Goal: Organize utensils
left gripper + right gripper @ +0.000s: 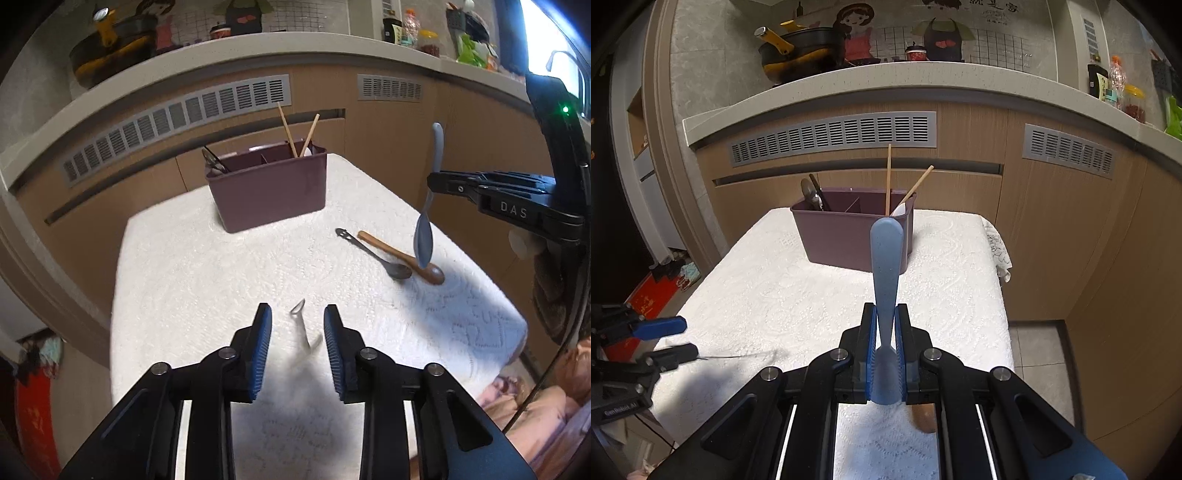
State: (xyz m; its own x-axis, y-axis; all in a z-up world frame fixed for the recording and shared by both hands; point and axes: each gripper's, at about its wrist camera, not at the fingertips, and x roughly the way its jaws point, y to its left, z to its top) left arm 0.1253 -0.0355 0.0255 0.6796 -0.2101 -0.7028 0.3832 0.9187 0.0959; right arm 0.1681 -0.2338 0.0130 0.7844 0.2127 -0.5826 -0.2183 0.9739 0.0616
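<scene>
**Carrying the blue spoon to the caddy while the left picks up a thin utensil**

We work over a tabletop (820, 280) covered with a white embossed cloth, and at its far end stands the purple utensil caddy (849, 236), divided into compartments. Two chopsticks (888, 177) already lean in its right section, and dark utensils sit in the left.

Our right gripper (885, 325) has its fingers closed on the blue plastic spoon (885, 258), pinching the handle, with the handle end pointing toward the caddy and the bowl hanging below. To place it well, we judge that we should lift it above the rim, tip it upright, and open only once the bowl is inside a compartment.

Our left gripper (297, 325) has its fingers part open around a thin metal utensil (301, 325), blurred; we cannot tell whether the pads touch it. We should close fully before lifting.

A wooden spoon (402, 254) and a dark metal spoon (373, 254) lie touching on the cloth, still to sort.
</scene>
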